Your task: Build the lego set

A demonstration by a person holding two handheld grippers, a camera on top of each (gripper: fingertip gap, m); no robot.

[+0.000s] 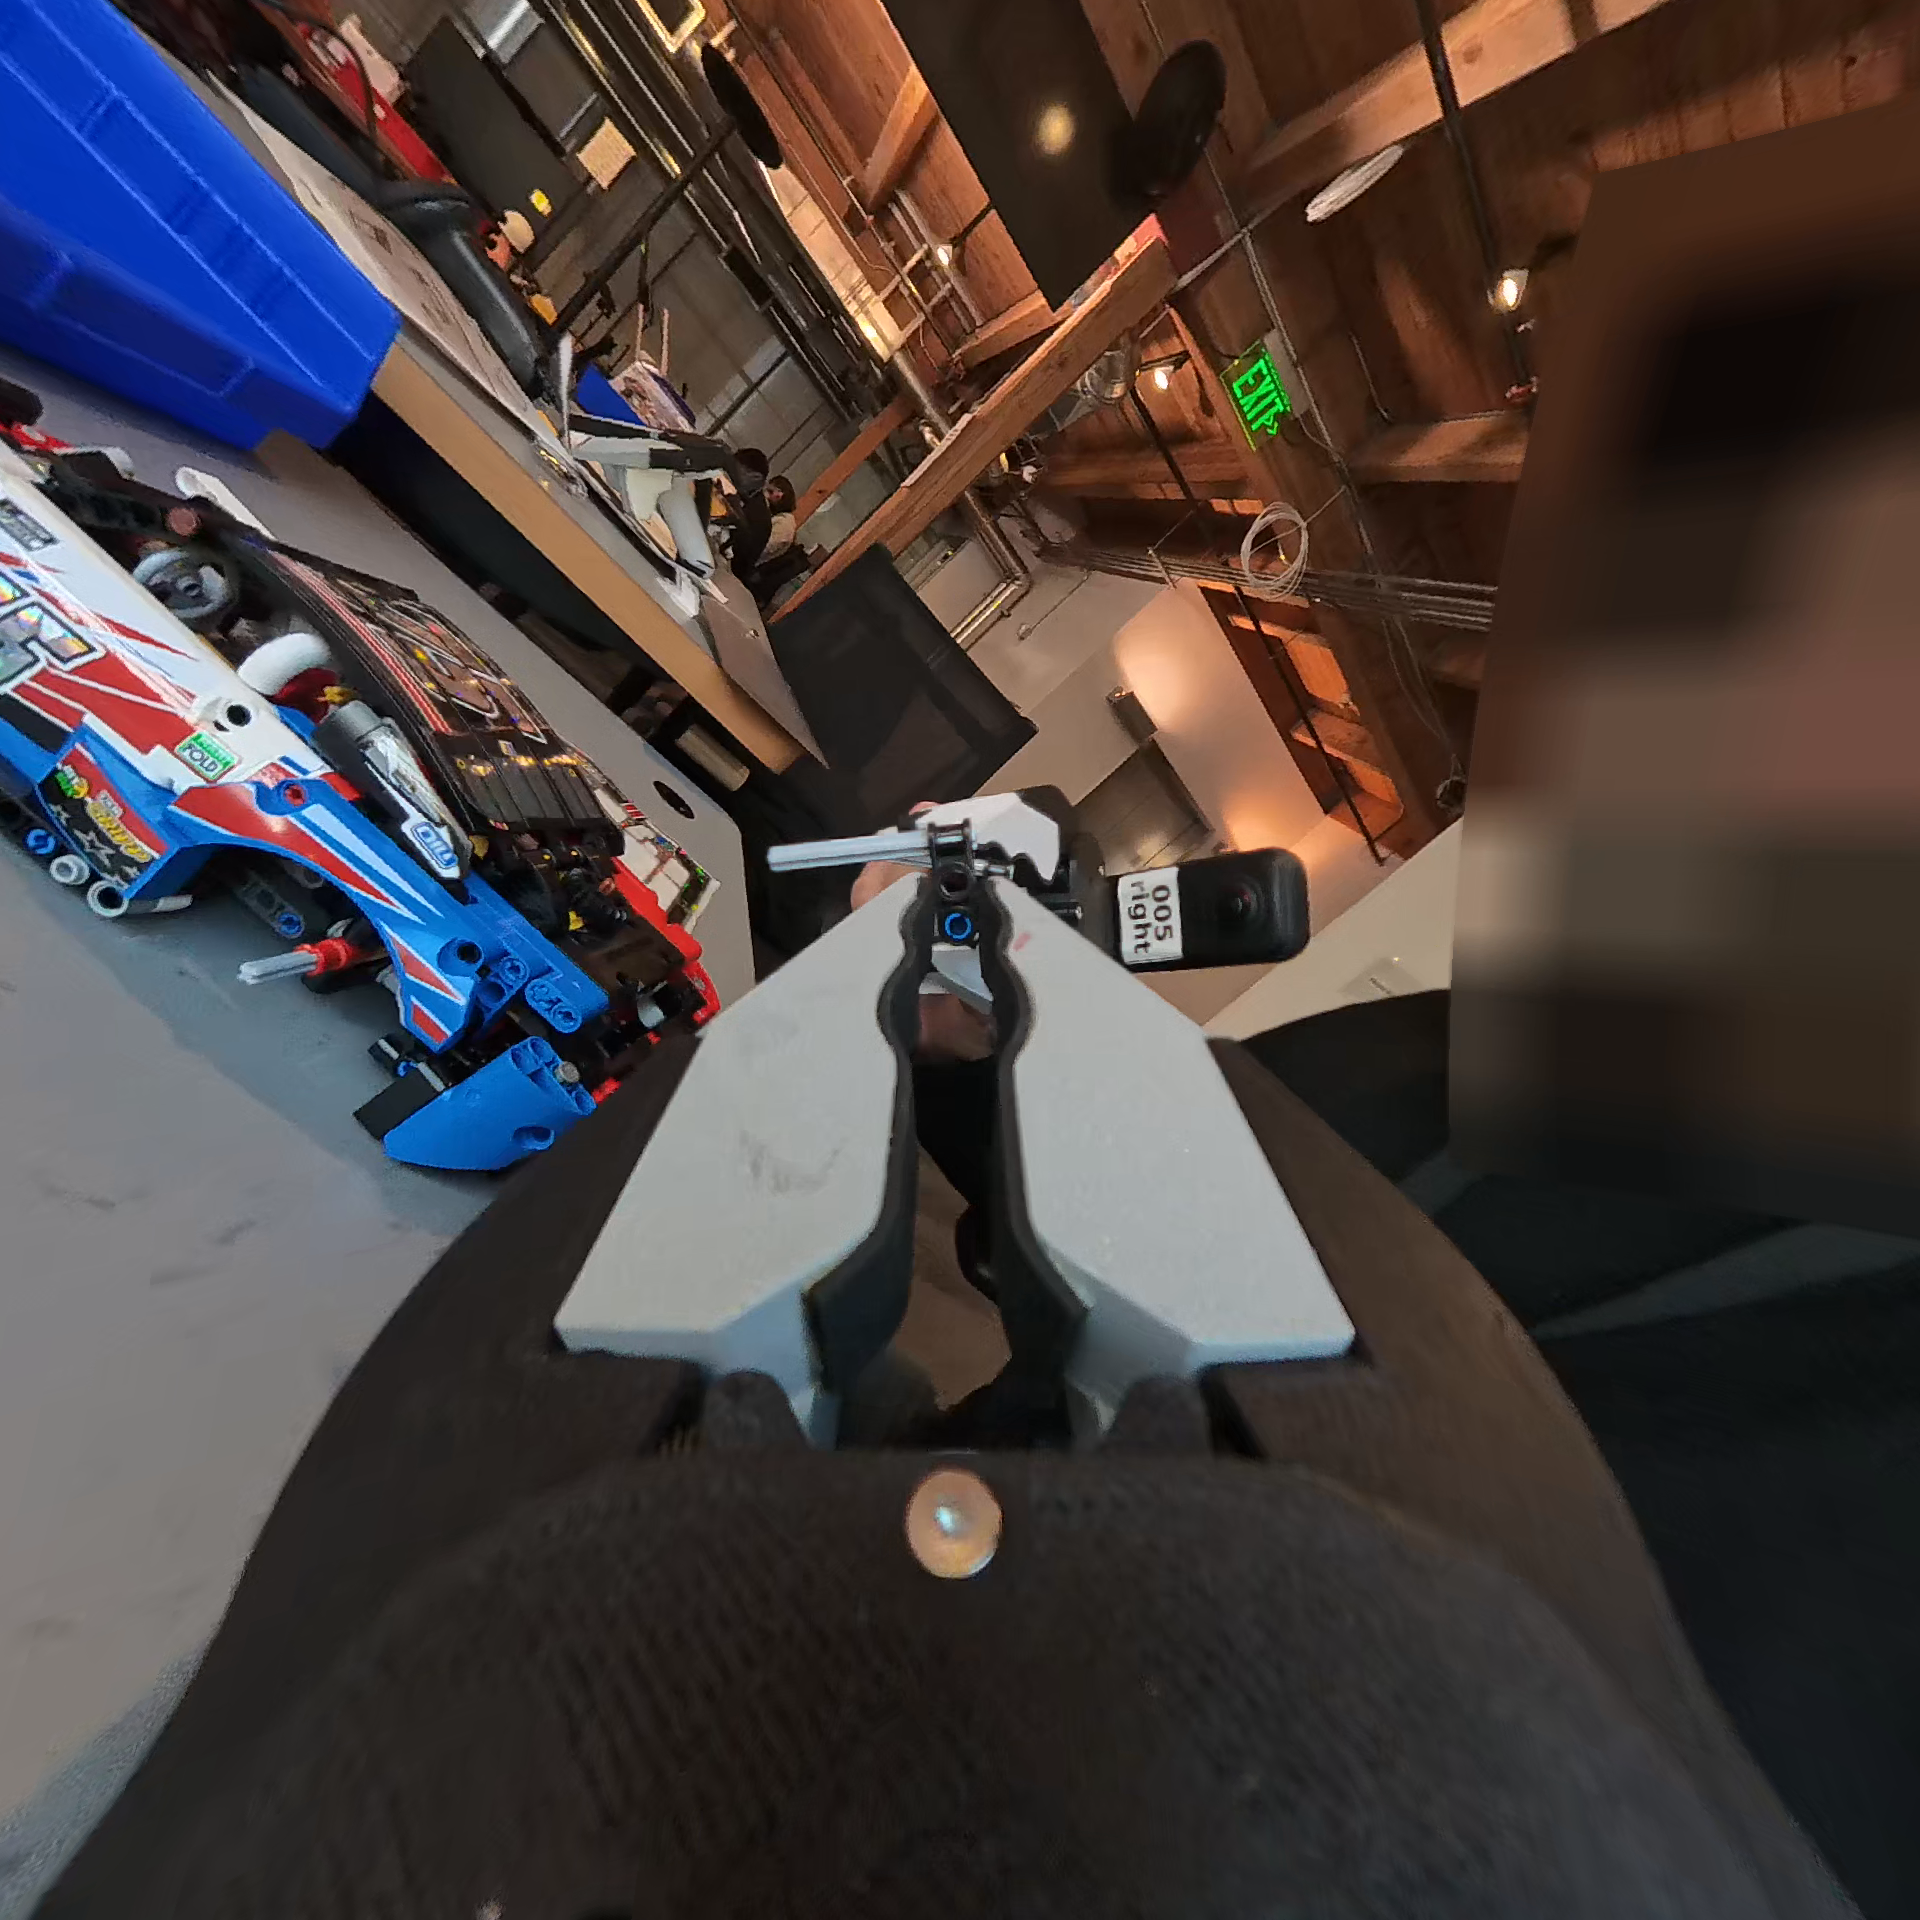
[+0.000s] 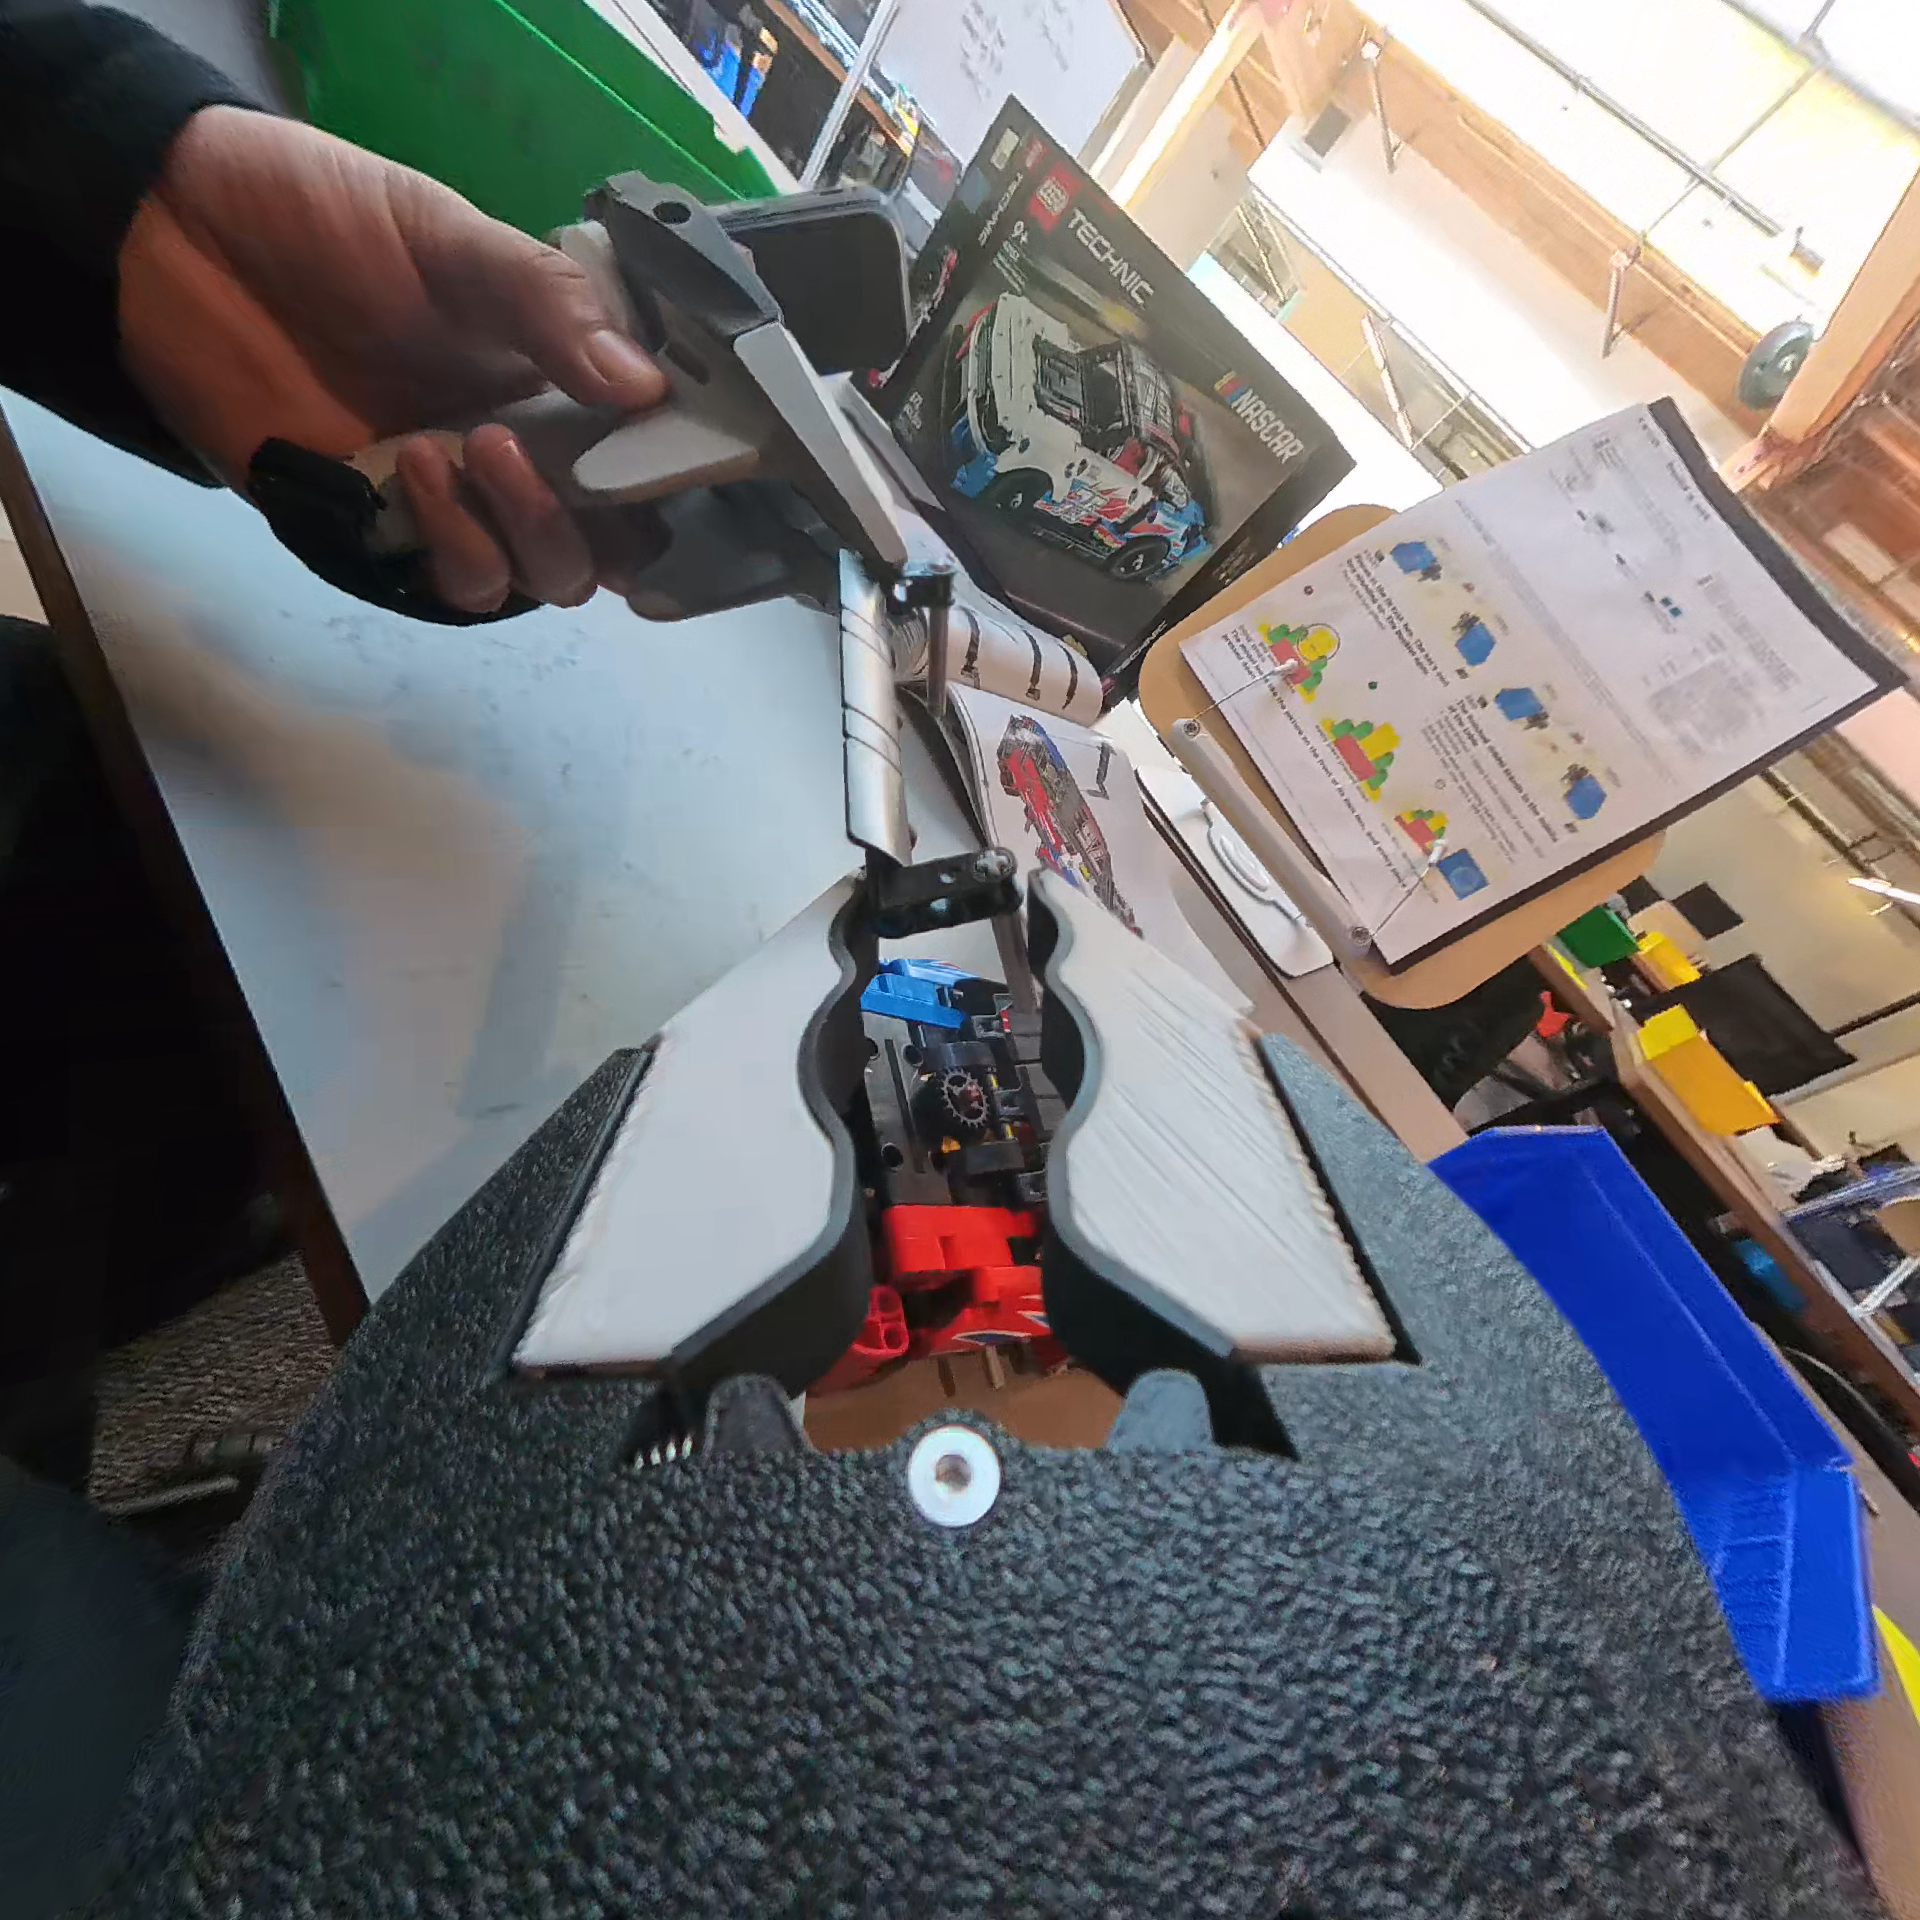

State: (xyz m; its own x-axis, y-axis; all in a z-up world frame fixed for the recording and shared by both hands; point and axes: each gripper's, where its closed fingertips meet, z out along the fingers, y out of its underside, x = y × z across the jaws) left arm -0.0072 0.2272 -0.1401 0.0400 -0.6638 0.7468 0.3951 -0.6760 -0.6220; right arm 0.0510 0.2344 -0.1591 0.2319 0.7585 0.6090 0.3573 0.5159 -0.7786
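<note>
Apparently for joining in mid-air, left gripper point(image 1: 954, 894) pinches the black connector point(image 1: 951, 847); right gripper point(image 2: 940, 899) stands parted, loosely around its own black piece point(image 2: 935, 883).

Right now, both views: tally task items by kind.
Tools: 2 (left tool, right tool)
Lego car: 1
Black connector piece: 1
Set box: 1
Instruction booklet: 1
Total: 6

Landmark: lego car point(image 1: 312, 790), on the table point(image 1: 156, 1247).
Bin point(image 1: 156, 208): behind the car, on the table.
Left gripper point(image 1: 954, 894): right of the car, off the table edge.
Small piece point(image 1: 951, 847): at that gripper's tips, with an axle point(image 1: 831, 854) through it.
Right gripper point(image 2: 940, 904): above the car.
</note>
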